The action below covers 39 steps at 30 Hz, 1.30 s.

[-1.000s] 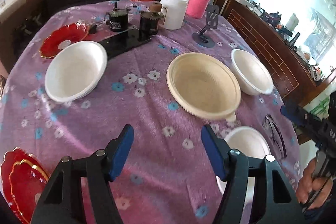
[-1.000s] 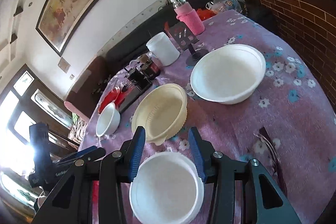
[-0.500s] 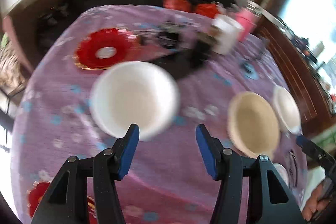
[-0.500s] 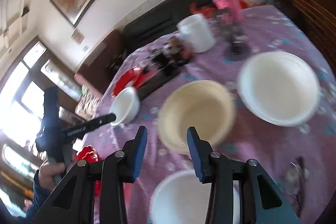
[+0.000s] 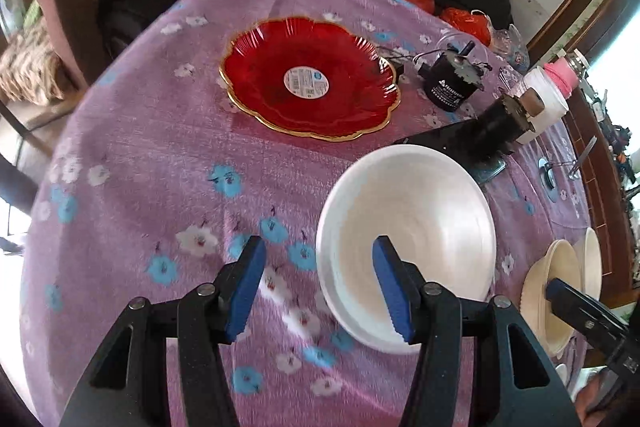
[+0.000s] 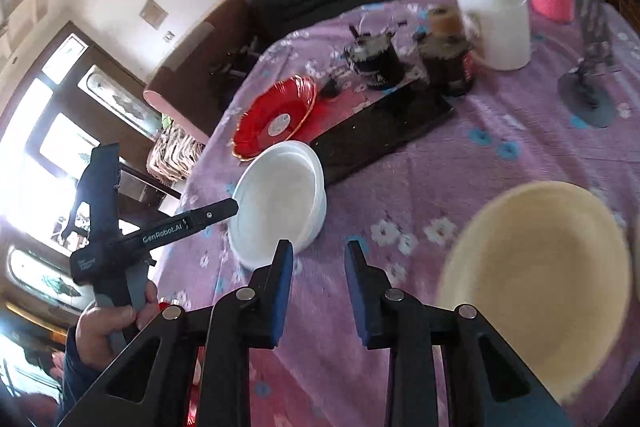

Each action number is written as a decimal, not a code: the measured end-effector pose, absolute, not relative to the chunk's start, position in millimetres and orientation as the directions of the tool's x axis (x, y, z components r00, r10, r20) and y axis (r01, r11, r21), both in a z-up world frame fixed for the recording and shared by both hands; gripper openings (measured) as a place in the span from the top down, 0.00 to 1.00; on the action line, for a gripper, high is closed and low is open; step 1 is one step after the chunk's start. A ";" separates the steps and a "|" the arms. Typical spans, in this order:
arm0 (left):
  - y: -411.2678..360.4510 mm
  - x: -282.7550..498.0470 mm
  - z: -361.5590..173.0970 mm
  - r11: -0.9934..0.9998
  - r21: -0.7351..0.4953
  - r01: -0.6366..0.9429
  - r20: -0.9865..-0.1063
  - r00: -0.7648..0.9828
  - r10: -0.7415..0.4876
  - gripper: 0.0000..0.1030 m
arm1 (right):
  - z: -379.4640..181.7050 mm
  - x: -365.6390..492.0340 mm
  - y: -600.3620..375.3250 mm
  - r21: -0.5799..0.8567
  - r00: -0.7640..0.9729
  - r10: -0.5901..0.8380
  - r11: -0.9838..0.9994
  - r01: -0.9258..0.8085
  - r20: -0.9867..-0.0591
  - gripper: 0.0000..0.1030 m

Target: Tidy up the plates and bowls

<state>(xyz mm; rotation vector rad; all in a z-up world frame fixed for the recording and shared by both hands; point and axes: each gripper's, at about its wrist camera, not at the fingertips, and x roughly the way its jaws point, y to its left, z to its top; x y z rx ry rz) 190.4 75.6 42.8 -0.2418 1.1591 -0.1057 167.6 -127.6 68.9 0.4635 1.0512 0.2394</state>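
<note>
Both grippers narrowed, seemingly empty, swung toward white bowl.

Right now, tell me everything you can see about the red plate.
The red plate is glossy, see-through red, probably glass or plastic, with a scalloped, ribbed rim edged in gold. A round white sticker sits at its centre. It lies flat and upright on the purple floral cloth, empty, beyond the white bowl. Nothing else seems to touch it.

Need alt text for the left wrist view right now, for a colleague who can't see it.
The left gripper, open and empty, hovers at the near rim of a round white bowl on a purple flowered tablecloth. A red scalloped glass plate with a gold rim lies beyond.
</note>
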 end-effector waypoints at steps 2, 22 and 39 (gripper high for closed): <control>77.0 198.6 36.2 0.968 -0.250 -0.036 -0.899 0.379 -0.219 0.57 | 60.7 180.8 -125.8 0.477 0.469 0.401 0.877 0.051 -0.787 0.71; 68.3 146.2 60.7 0.944 -0.320 0.083 -0.862 0.388 -0.326 0.80 | 74.5 152.7 -93.7 0.479 0.481 0.418 0.878 0.004 -0.771 0.91; 121.4 -43.0 80.2 0.966 -0.247 0.080 -0.856 0.449 -0.256 0.80 | 105.1 20.4 -9.8 0.547 0.433 0.573 0.814 -0.196 -0.696 0.91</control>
